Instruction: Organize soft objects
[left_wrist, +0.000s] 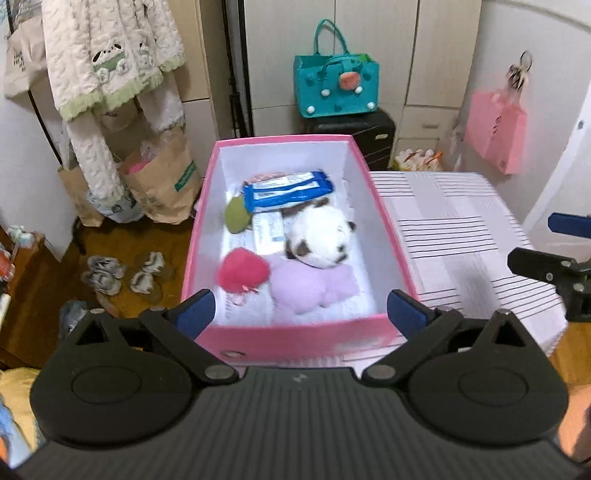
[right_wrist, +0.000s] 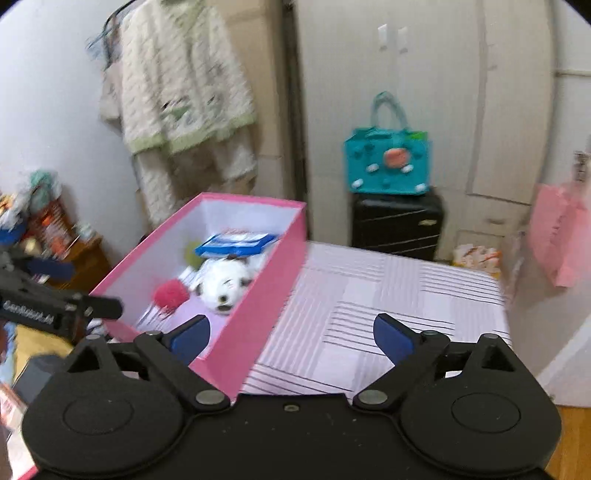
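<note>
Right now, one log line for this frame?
left gripper: open, empty | right gripper: open, empty | pink cardboard box: holds white-and-brown plush, red pompom

The pink box (left_wrist: 207, 236) looks like smooth card, white inside. The panda toy (left_wrist: 320, 236), red pom-pom (left_wrist: 242, 271) and purple cushion (left_wrist: 310, 288) are soft and fluffy. The blue packs (left_wrist: 286, 190) are shiny plastic. The table (left_wrist: 461, 236) wears a smooth striped cloth. The tongs (left_wrist: 301, 314) are matt black plastic with blue pads and metal pins
</note>
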